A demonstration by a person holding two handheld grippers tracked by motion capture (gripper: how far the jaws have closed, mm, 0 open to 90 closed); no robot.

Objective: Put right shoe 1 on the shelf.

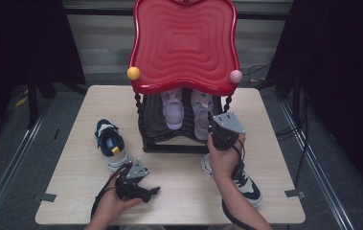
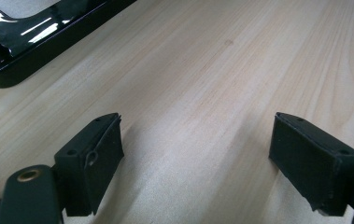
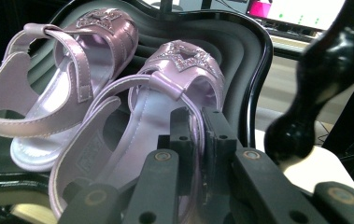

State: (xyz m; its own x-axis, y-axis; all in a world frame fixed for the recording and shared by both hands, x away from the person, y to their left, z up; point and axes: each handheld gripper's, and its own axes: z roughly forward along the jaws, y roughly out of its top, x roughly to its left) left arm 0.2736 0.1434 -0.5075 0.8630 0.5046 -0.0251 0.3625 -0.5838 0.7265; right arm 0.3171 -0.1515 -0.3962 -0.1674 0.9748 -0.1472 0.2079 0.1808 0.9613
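Two lilac sandals stand side by side on the black lower shelf (image 1: 169, 136) of a red-topped rack (image 1: 184, 43). My right gripper (image 1: 210, 120) is at the heel of the right sandal (image 1: 201, 112), shut on its heel strap (image 3: 132, 88), which runs between the pressed jaws (image 3: 199, 122). The left sandal (image 3: 58, 88) lies free beside it (image 1: 173, 109). My left gripper (image 1: 153, 190) rests low over the bare tabletop near the front edge, open, with nothing between its fingers (image 2: 198, 140). A corner of the rack's black base (image 2: 20, 51) shows ahead of it.
A dark blue and white sneaker (image 1: 111, 143) lies on the table left of the rack. A second sneaker (image 1: 248, 186) lies at the right, partly under the right forearm. Twisted black posts (image 3: 319, 88) carry the red top; yellow (image 1: 133, 73) and pink (image 1: 235, 76) balls sit at its corners.
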